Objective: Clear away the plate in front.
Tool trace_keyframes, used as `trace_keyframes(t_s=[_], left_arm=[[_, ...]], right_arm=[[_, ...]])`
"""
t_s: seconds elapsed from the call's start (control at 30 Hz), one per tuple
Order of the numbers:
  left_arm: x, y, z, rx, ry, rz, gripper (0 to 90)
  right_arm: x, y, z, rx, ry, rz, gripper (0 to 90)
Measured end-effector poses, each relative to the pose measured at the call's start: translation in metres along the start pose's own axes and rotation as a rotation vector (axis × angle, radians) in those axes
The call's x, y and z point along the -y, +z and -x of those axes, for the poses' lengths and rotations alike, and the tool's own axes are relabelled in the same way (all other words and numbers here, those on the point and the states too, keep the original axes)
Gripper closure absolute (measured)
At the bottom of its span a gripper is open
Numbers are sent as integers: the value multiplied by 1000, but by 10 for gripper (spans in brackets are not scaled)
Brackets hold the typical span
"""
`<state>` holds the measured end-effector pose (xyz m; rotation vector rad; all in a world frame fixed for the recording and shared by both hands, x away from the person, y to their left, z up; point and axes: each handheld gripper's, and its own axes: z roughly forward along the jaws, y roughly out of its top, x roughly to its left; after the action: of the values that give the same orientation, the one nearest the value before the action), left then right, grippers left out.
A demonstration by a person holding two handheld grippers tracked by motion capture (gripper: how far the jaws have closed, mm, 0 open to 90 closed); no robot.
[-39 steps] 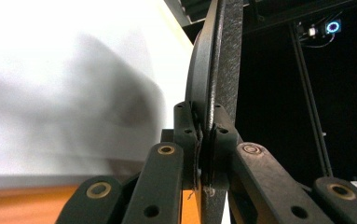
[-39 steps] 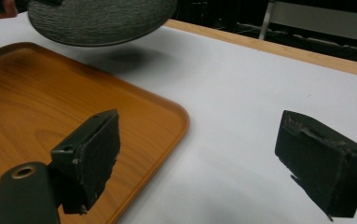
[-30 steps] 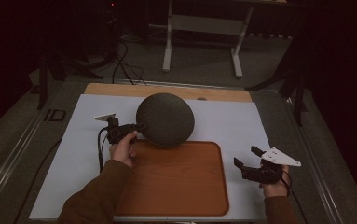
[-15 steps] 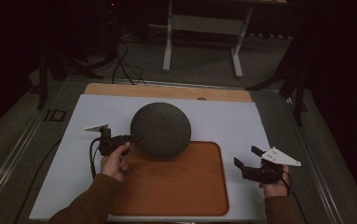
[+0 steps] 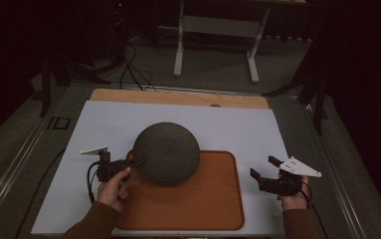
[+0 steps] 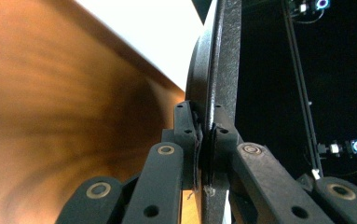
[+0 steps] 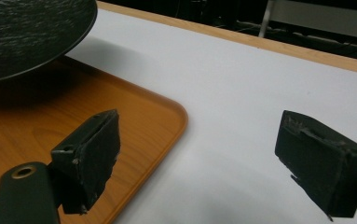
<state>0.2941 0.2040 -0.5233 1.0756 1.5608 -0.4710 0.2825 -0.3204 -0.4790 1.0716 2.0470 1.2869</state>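
Observation:
A dark round plate with a textured surface hangs tilted over the left part of the brown tray. My left gripper is shut on the plate's left rim. In the left gripper view the plate's edge stands upright, pinched between the two jaws of the left gripper, with the tray blurred beside it. My right gripper stands open to the right of the tray, just above the white table cover. In the right gripper view its pads are far apart with nothing between them, and the plate hangs at the upper left.
The white cover lies on a wooden table with a bare strip at the far edge. Beyond the table stand a grey frame and cables on a dark floor.
My left gripper has carried the plate toward me and to the right, from the white cover onto the space over the tray. The right gripper has stayed still.

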Motion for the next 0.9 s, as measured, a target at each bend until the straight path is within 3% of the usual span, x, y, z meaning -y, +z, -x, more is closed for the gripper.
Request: trace_keyframes(t_s=[0.37, 0.57, 0.9], left_arm=[[19, -2, -2, 9, 3, -60, 854], [31, -8, -6, -7, 8, -104, 851], [39, -8, -10, -24, 8, -137, 850]], right_arm=[[1, 2, 3, -2, 12, -10, 135], [1, 3, 3, -2, 13, -16, 135], [2, 1, 4, -1, 16, -17, 135]])
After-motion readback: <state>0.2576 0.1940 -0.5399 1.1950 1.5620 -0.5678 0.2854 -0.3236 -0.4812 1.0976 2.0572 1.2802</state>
